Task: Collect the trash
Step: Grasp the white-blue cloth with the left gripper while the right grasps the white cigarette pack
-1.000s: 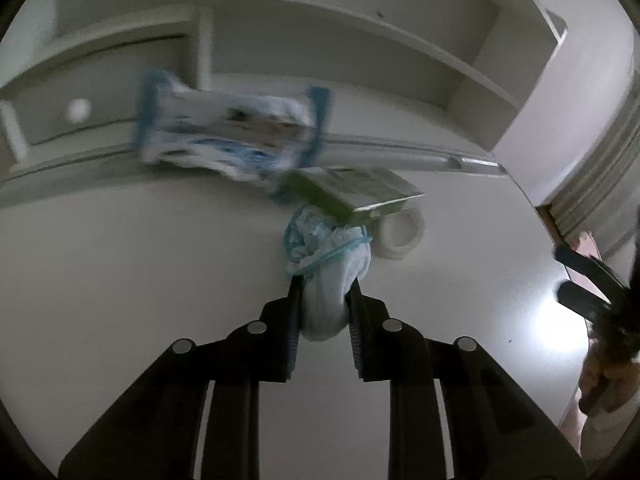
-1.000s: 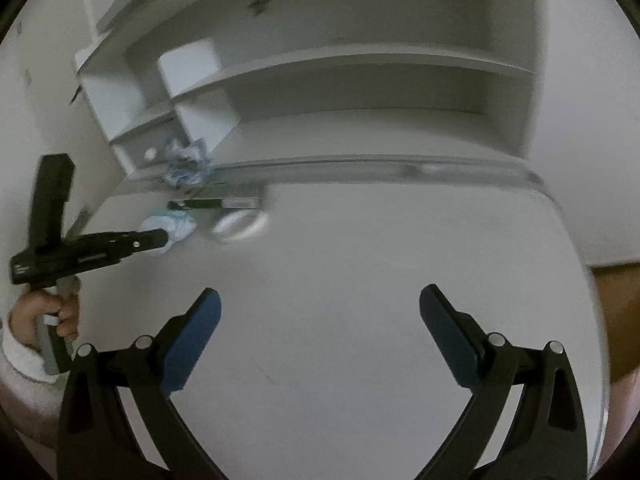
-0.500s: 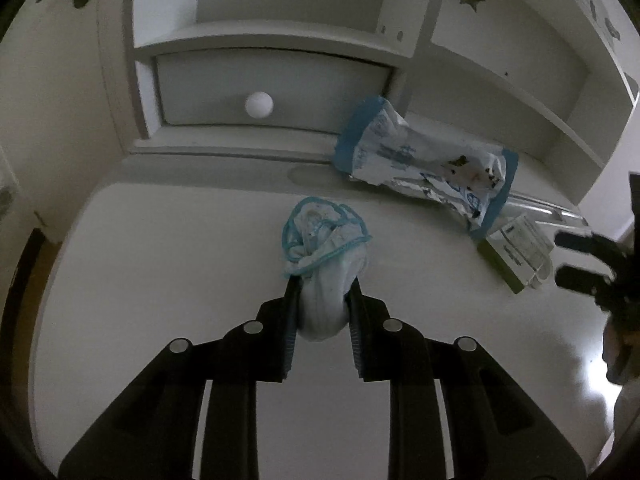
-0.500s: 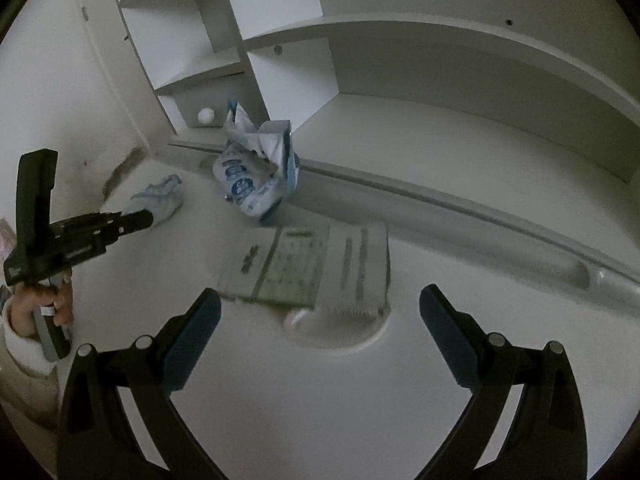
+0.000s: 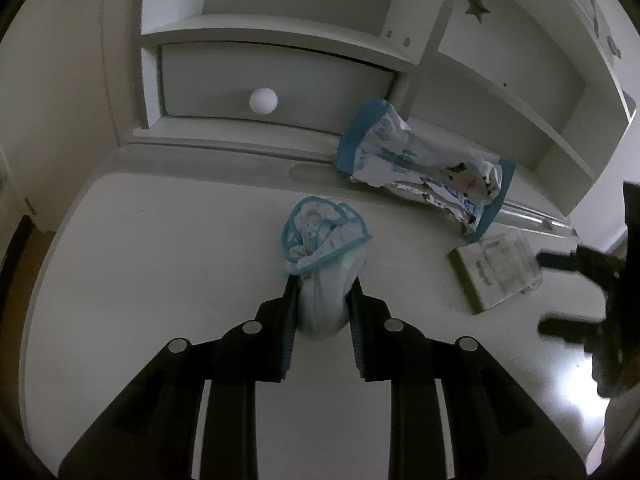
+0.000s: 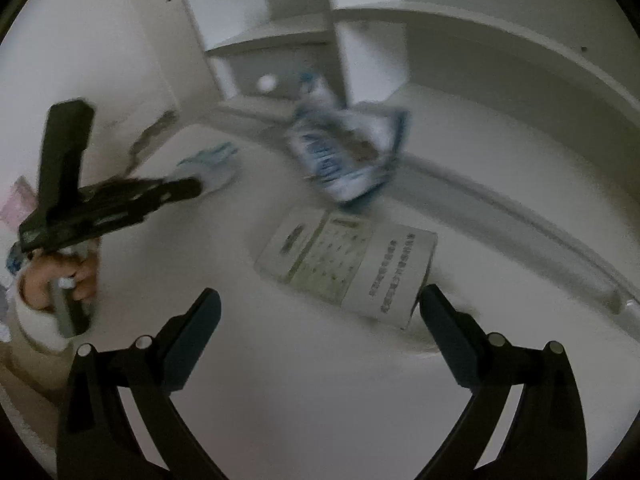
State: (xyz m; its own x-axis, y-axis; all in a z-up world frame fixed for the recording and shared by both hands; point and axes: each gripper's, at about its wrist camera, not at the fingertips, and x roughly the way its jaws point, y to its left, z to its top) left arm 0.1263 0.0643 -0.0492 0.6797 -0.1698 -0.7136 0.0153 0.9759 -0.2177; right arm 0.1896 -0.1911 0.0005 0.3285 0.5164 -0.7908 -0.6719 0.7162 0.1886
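Jaws of the left gripper (image 5: 323,280) are clamped on a crumpled white wad with a blue trim (image 5: 324,248), pinching its lower end while the bunched, blue-edged part sticks out past the fingertips over the white desk (image 5: 160,260). In the right wrist view this same gripper shows at the left, gripped by a hand (image 6: 60,280) in a pale sleeve, with the wad at its tip.

Right gripper (image 6: 320,304) has its jaws spread wide with nothing between the pads. It hangs over the desk just in front of a flat green-and-white box (image 6: 348,264), whose near corner lies close to the right-side finger; the picture is blurred, so whether they touch I cannot tell. From the left wrist view the same box (image 5: 496,276) sits at the right of the desk, with the dark shape of the right gripper beside it.

A torn blue-and-white packet (image 5: 424,168) lies at the back of the desk, leaning on the ledge of the white shelf unit (image 5: 280,32), between the wad and the box. Behind it to the left is a drawer with a round white knob (image 5: 263,101).
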